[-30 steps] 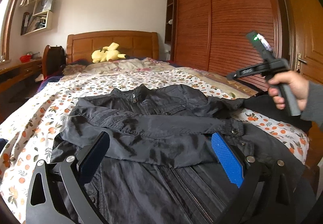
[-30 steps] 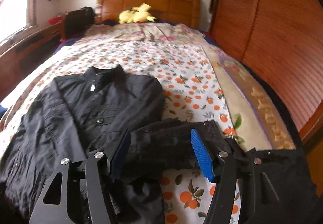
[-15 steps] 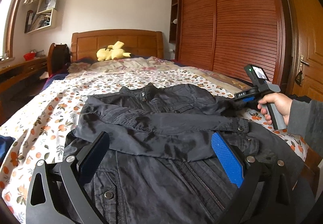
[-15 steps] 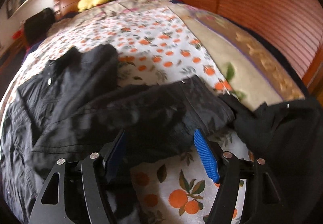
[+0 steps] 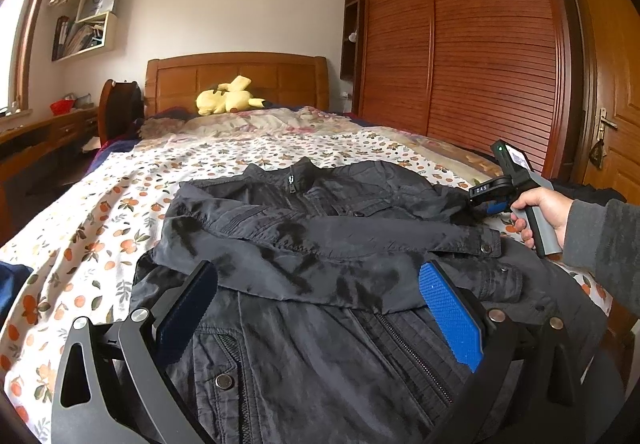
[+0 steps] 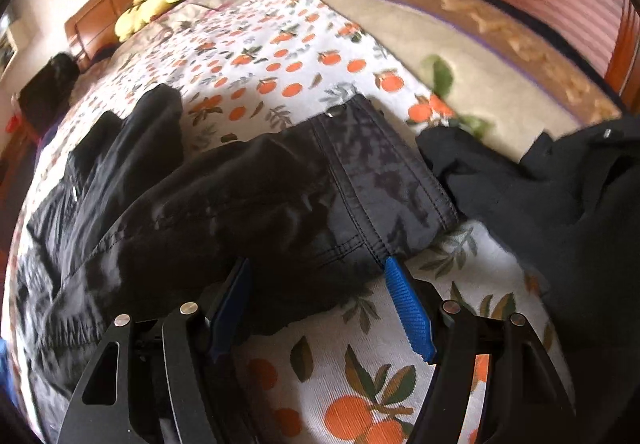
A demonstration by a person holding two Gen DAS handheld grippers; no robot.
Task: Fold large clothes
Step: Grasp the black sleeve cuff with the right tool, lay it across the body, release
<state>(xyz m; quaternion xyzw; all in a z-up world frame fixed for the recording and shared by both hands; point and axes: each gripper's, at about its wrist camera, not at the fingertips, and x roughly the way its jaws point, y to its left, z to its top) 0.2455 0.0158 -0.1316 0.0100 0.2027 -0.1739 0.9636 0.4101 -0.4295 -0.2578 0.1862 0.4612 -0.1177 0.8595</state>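
Observation:
A black jacket [image 5: 304,236] lies front-up on the bed, collar toward the headboard, one sleeve [image 5: 332,240] folded across its chest. My left gripper [image 5: 320,268] hovers open over the jacket's lower part and holds nothing. A hand [image 5: 540,208] holds my right gripper [image 5: 492,204] low at the jacket's right side. In the right wrist view the right gripper [image 6: 316,264] points steeply down, open. The other sleeve's cuff [image 6: 384,180] lies flat just ahead of its fingertips, its near edge reaching between them, and the blue pads [image 6: 408,308] do not press on it.
The bed has an orange-print sheet [image 5: 100,204] and a wooden headboard [image 5: 236,72] with a yellow plush toy [image 5: 228,100]. Another dark garment [image 6: 560,196] lies at the bed's right edge beside the cuff. A slatted wardrobe [image 5: 480,44] stands right, a desk [image 5: 36,136] left.
The right gripper dropped from high above the bed's right edge to the sleeve cuff, tilting downward and rolling. The left gripper stayed nearly still. The jacket has not moved.

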